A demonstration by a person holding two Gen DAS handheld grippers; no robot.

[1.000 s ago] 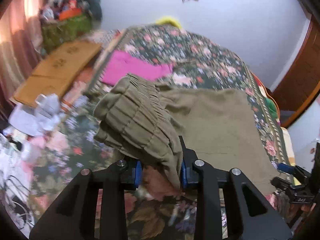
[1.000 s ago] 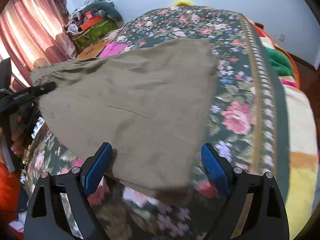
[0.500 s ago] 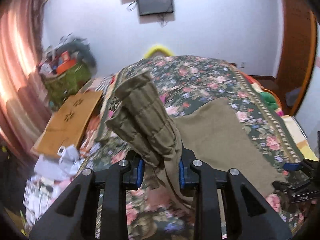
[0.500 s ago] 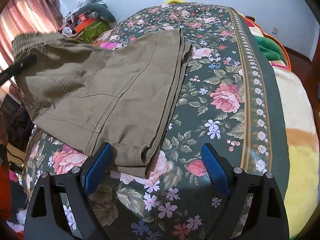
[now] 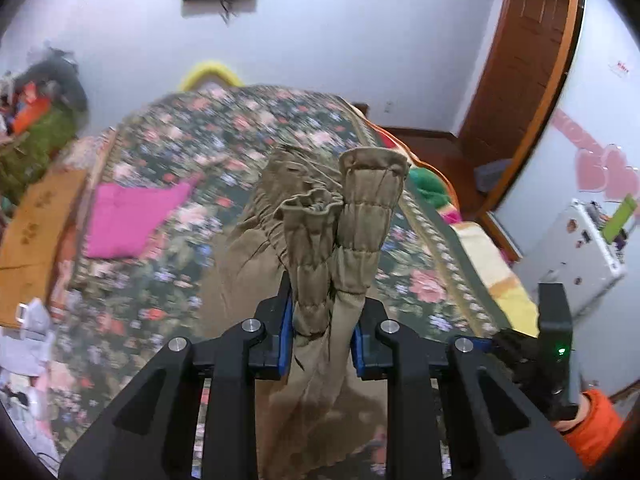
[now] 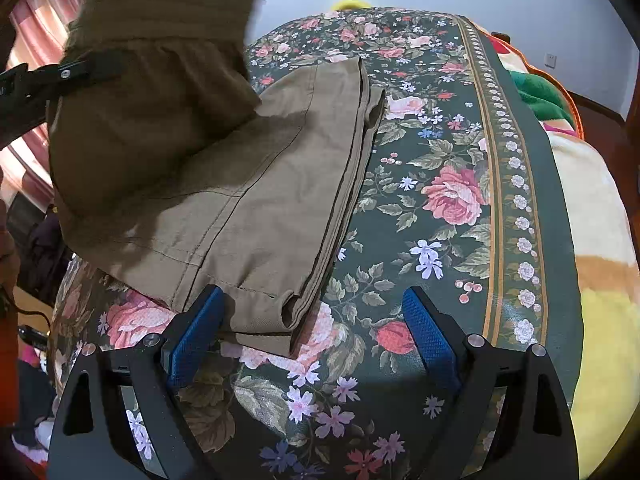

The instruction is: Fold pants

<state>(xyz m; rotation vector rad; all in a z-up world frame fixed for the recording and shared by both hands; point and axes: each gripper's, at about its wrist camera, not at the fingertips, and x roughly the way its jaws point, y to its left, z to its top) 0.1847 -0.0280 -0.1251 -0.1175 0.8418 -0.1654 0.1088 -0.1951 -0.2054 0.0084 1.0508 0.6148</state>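
Observation:
Olive-brown pants lie on the floral bedspread, legs laid flat toward my right gripper. My left gripper is shut on the elastic waistband and holds it bunched and raised above the bed. In the right wrist view the lifted waist end hangs over the flat legs, with the left gripper's black finger against it. My right gripper is open and empty, low over the bed, with the leg hems just inside its left pad.
A pink folded cloth lies on the bed's left side. A brown board and a clutter pile sit beyond the left edge. Blankets run along the right edge. A wooden door and a white device stand to the right.
My left gripper has lifted the waistband higher and carried it over the legs, toward the right. The pants have settled flat in front of the right gripper, which stayed open.

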